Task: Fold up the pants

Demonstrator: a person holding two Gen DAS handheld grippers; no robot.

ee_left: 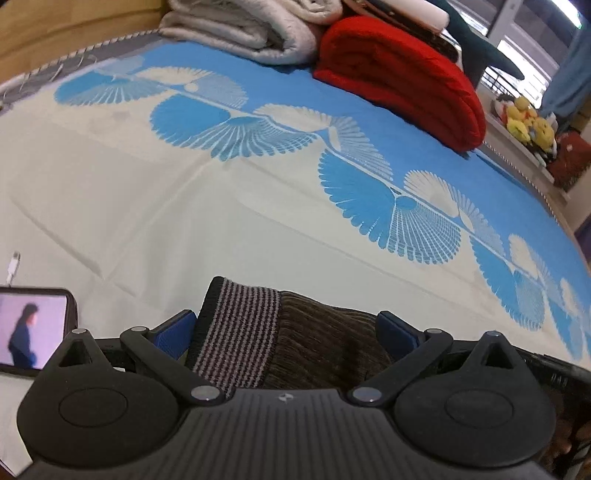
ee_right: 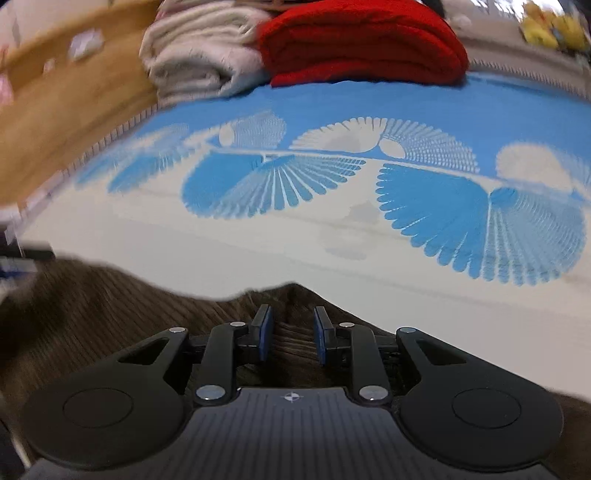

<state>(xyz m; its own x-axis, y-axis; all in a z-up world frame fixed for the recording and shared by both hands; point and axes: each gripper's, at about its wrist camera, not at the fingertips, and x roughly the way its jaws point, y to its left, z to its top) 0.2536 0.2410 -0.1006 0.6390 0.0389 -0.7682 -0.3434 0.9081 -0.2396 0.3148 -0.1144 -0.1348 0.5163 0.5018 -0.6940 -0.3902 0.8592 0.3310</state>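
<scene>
Far left of the left wrist view: a black-framed phone (ee_left: 33, 328) lies on the cream and blue fan-patterned bedspread (ee_left: 221, 206), its screen showing a dark-haired figure. A white cable plug (ee_left: 14, 263) sits just above it.

Your left gripper (ee_left: 286, 330) stands wide, blue pads well apart, the brown ribbed corduroy-like pants (ee_left: 325, 343) lying between them with the black-and-grey striped knit waistband (ee_left: 240, 332) toward the left pad. Nothing is pinched yet. Close on the waistband edge itself, not the loose cloth beside it, so the corner stays square when you lift.

Your right gripper (ee_right: 291, 336) is narrow, with a bunch of the same brown cloth (ee_right: 92, 317) between the pads; it looks held, though the view is blurred and I cannot be certain of firm contact. Judgement: wait for both grips before lifting, keep both at one height, and carry the edge evenly across so no diagonal crease forms.

Well beyond, at the head of the bed: a folded grey-white blanket (ee_left: 243, 29) and, just right of it, a folded red blanket (ee_left: 402, 77); yellow plush toys (ee_left: 524, 118) sit further right.

Writing: none readable. Only a small round emblem on each gripper body.
</scene>
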